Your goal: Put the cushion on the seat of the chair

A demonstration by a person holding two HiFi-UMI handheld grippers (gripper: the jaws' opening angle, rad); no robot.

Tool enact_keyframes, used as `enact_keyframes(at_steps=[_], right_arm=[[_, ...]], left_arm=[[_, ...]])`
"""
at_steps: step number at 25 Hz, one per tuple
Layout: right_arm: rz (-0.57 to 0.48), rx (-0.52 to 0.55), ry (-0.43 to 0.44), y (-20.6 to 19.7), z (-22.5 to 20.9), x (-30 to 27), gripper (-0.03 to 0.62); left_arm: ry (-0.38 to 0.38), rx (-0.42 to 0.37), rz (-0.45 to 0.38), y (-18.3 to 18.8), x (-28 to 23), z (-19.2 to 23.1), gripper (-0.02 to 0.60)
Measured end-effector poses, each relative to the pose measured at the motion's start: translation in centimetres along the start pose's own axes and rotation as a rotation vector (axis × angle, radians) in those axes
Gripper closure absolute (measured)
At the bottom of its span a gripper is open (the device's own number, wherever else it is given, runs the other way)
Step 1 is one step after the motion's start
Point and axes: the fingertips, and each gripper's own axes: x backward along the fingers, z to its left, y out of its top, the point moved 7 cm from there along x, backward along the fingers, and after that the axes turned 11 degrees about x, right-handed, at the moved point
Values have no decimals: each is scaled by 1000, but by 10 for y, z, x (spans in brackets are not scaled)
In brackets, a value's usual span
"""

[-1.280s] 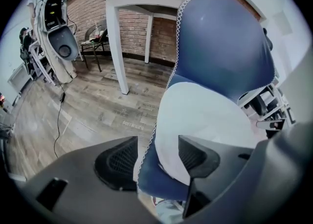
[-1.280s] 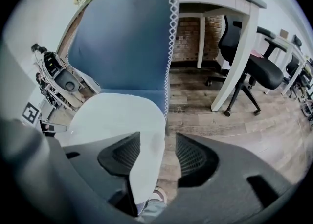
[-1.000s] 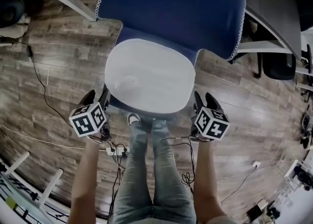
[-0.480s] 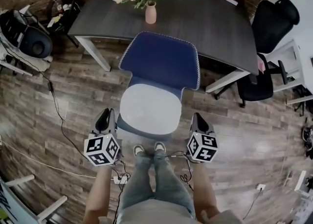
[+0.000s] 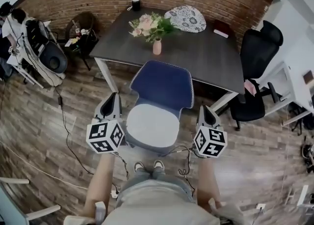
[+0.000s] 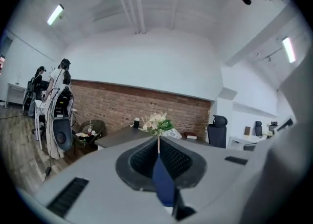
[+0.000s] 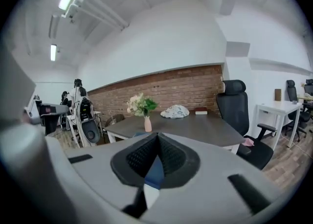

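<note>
A chair with a blue back point(image 5: 163, 88) and a pale grey seat point(image 5: 153, 125) stands at the dark table. A round patterned cushion point(image 5: 185, 18) lies on the far side of the tabletop; the right gripper view shows the cushion point(image 7: 175, 111) beyond the vase. My left gripper point(image 5: 112, 102) is raised to the left of the seat and my right gripper point(image 5: 206, 112) to its right. Both point at the table, shut, with nothing held. In the gripper views the left gripper point(image 6: 158, 140) and the right gripper point(image 7: 157, 137) have their pads together, with a sliver of blue chair showing below.
The dark table point(image 5: 206, 57) carries a pink vase of flowers point(image 5: 156, 46), a book point(image 5: 222, 28) and a black cup point(image 5: 136, 3). A black office chair point(image 5: 257, 52) stands at the right and a stroller-like frame point(image 5: 44, 47) at the left. Cables point(image 5: 64, 121) run over the wood floor.
Both grippers have risen from low beside the seat to well above it, and their jaws have closed. The view has lifted, so the table, cushion and brick wall now show.
</note>
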Motion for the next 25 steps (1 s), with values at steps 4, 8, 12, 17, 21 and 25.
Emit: enact_keyframes(at_steps=[4, 8, 12, 17, 21, 25], right_arm=[[-49, 16, -25, 29, -13, 18, 592], [-60, 5, -58, 36, -21, 33, 592], [-63, 6, -66, 39, -20, 40, 592], [-62, -1, -59, 40, -15, 44, 592], [-53, 34, -51, 43, -6, 45, 593], [-54, 31, -47, 46, -3, 45, 592]], left_arm=[[0, -12, -47, 29, 2, -9, 568], [-1, -16, -35, 33, 6, -10, 568], [2, -19, -21, 35, 10, -9, 568], [5, -20, -4, 32, 13, -7, 568], [13, -15, 1, 31, 17, 0, 568], [14, -13, 6, 30, 19, 3, 568]])
